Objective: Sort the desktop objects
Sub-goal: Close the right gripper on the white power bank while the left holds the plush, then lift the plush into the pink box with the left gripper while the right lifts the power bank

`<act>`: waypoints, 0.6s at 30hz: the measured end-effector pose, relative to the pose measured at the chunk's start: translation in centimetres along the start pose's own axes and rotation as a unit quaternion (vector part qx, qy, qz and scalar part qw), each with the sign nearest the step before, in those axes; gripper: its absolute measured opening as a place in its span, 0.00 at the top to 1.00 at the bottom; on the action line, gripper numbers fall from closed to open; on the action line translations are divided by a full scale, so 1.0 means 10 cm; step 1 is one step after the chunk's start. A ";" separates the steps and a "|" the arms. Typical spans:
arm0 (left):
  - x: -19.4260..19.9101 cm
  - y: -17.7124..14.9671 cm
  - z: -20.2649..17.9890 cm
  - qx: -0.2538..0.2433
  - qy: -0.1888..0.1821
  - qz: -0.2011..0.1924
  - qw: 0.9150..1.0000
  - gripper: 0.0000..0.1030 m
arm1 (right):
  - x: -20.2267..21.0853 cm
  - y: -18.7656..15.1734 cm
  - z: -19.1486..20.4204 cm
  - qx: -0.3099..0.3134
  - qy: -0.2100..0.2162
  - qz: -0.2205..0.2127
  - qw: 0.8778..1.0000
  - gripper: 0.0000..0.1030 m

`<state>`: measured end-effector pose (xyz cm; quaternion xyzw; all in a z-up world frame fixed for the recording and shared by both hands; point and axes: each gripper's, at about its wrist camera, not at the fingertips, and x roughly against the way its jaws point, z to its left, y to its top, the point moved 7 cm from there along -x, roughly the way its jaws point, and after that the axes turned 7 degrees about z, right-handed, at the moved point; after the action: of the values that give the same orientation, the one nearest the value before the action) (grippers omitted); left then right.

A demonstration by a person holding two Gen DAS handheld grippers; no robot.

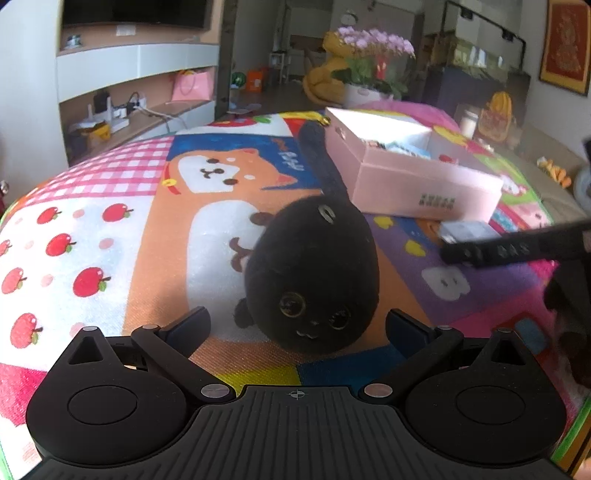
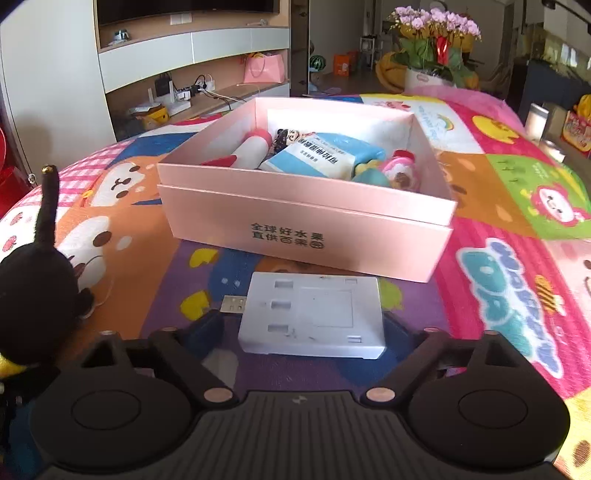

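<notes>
Ok, R gripper (image 2: 303,325) first, close in: jaws wide w/ the white charger block (image 2: 312,317) lying flat between them, pads either side of it; can't tell if they touch it, so I'm not calling a grip. USB plug (image 2: 233,305) sticks out of the block's left end. Block sits on the cartoon play mat (image 2: 517,206), just in front of the pink box (image 2: 306,236), near its front wall but apart from it. L gripper (image 1: 297,325): jaws spread wide too, nothing pinched; the black plush cat (image 1: 314,273) lies on the mat between and just ahead of the fingers, face toward my cam, tail running away toward the box's left side. In the L view I see the R gripper's dark finger (image 1: 517,249) reaching in from the right edge, by the block. Further out, the pink box is open-topped and already holds stuff: a blue-white packet (image 2: 325,155), a white-and-pink tube (image 2: 251,147), a small figure charm (image 2: 284,138), a pink round toy (image 2: 400,171) at its right wall. Beyond the mat's far edge: potted pink flowers (image 2: 436,33), shelving (image 2: 192,48) on the left wall.
</notes>
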<state>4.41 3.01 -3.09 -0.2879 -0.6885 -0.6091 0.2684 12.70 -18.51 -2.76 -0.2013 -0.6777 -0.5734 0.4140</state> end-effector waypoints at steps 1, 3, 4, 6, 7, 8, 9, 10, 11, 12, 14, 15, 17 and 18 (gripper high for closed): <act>0.03 0.01 0.01 0.004 0.004 -0.008 1.000 0.00 | 0.06 -0.02 -0.01 0.000 -0.003 -0.006 1.000 0.13; 0.11 0.06 0.00 0.002 0.002 -0.026 1.000 0.00 | 0.22 -0.05 0.00 0.006 -0.002 -0.024 1.000 0.13; 0.15 0.10 -0.03 -0.004 0.001 -0.033 0.999 0.00 | 0.31 -0.08 0.00 0.010 0.001 -0.031 0.999 0.13; 0.19 0.17 -0.12 -0.030 0.007 -0.047 0.998 0.00 | 0.47 -0.12 0.01 0.013 0.007 -0.040 0.999 0.13; 0.19 0.21 -0.18 -0.046 0.014 -0.051 0.998 0.01 | 0.53 -0.15 0.01 0.012 0.010 -0.043 0.999 0.13; 0.18 0.23 -0.23 -0.062 0.022 -0.050 0.997 0.05 | 0.58 -0.16 0.01 0.012 0.011 -0.045 0.999 0.12; 0.16 0.23 -0.27 -0.074 0.030 -0.047 0.996 0.10 | 0.63 -0.19 0.02 0.012 0.013 -0.046 0.999 0.12; 0.12 0.24 -0.30 -0.081 0.037 -0.041 0.995 0.17 | 0.66 -0.21 0.02 0.013 0.015 -0.046 0.999 0.12; 0.08 0.23 -0.32 -0.081 0.041 -0.034 0.995 0.18 | 0.69 -0.22 0.03 0.013 0.017 -0.045 0.999 0.12; 0.05 0.23 -0.32 -0.079 0.044 -0.027 0.996 0.18 | 0.73 -0.23 0.04 0.014 0.020 -0.044 0.999 0.12; 0.01 0.21 -0.33 -0.084 0.051 -0.019 0.995 0.19 | 0.81 -0.27 0.08 0.023 0.028 -0.048 0.998 0.13; -0.01 0.19 -0.32 -0.089 0.053 -0.016 0.995 0.19 | 0.84 -0.29 0.10 0.029 0.030 -0.050 0.998 0.12; 0.00 0.18 -0.30 -0.091 0.058 -0.013 0.994 0.30 | 0.90 -0.33 0.14 0.039 0.035 -0.049 0.997 0.13; 0.02 0.17 -0.29 -0.090 0.055 -0.012 0.994 0.30 | 0.93 -0.34 0.15 0.040 0.037 -0.050 0.997 0.13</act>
<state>5.56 0.27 -1.45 -0.2687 -0.6184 -0.6867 0.2716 4.34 -19.85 2.51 -0.1291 -0.6938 -0.5725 0.4174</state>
